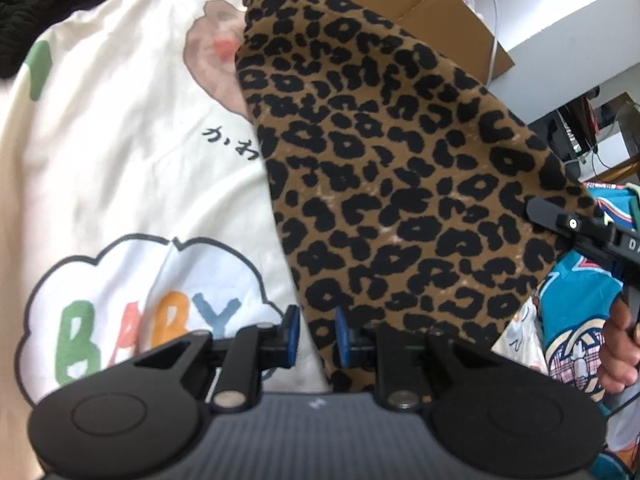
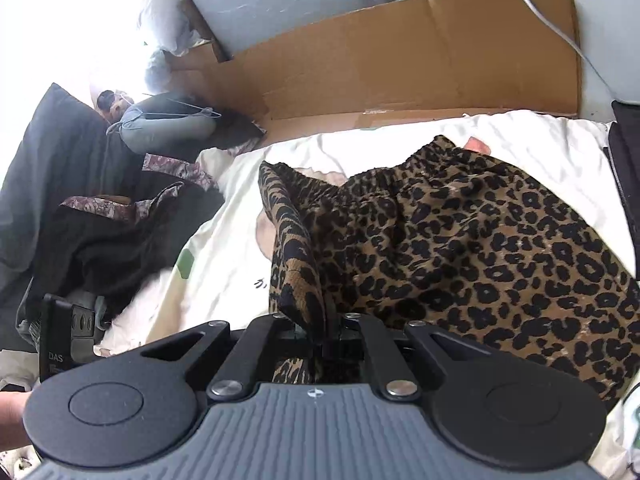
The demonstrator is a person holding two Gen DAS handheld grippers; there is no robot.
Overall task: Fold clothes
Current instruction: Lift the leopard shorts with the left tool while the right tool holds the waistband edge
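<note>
A brown leopard-print garment (image 1: 400, 168) hangs lifted over the cream printed bed cover (image 1: 120, 152). In the right wrist view, the leopard garment (image 2: 480, 248) lies spread with its elastic waistband at the far end. My right gripper (image 2: 320, 332) is shut on a folded-up edge of it, which hides the fingertips. The left wrist view shows that right gripper (image 1: 534, 208) pinching the cloth's right edge. My left gripper (image 1: 317, 336) stands open by a narrow gap, blue pads (image 1: 292, 336) on either side of the garment's lower left edge.
Flattened cardboard (image 2: 400, 60) lines the far side of the bed. Dark clothes (image 2: 100, 240) are piled at the left, with a black knit (image 1: 40, 0) at the far corner. A teal printed garment (image 1: 576, 312) and a hand (image 1: 616, 352) are at the right.
</note>
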